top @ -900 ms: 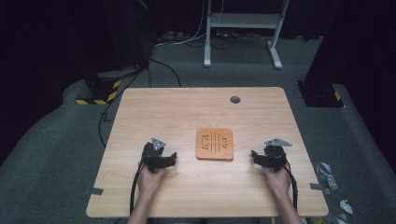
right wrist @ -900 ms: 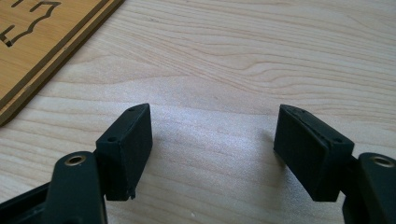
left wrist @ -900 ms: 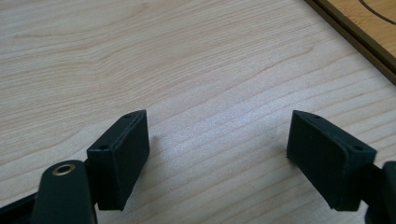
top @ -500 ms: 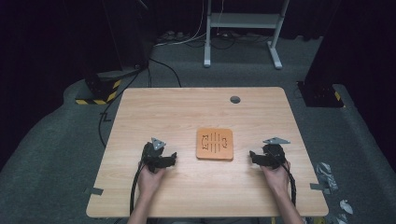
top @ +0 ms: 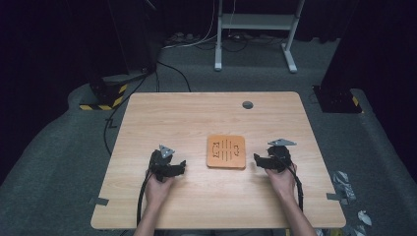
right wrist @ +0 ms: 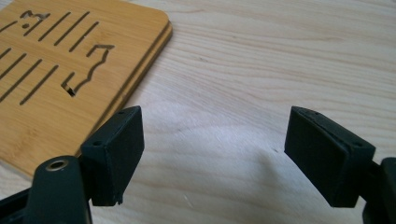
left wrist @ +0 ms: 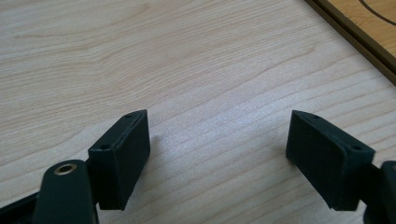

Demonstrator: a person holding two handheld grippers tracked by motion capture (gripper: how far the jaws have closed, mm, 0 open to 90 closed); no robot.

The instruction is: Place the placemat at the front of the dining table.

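Jaws, left gripper (left wrist: 217, 154): spread wide, bare desk grain between them, nothing held.
Jaws, right gripper (right wrist: 212, 154): spread wide, nothing between them; one jaw overlaps the board's near edge at lower left of the right gripper view.
Left gripper, high view (top: 183, 165): lower left of centre, held by a hand, pointing toward the board.
Right gripper, high view (top: 256, 158): lower right of centre, pointing toward the board.
Wooden board (top: 226, 151): orange-brown square with cut slots, flat on the desk between both grippers, near each, touched by neither.
Desk (top: 196, 118): pale wood; round grey cap (top: 247, 104) toward its far edge.
Cables: trail from each gripper toward the bottom edge.
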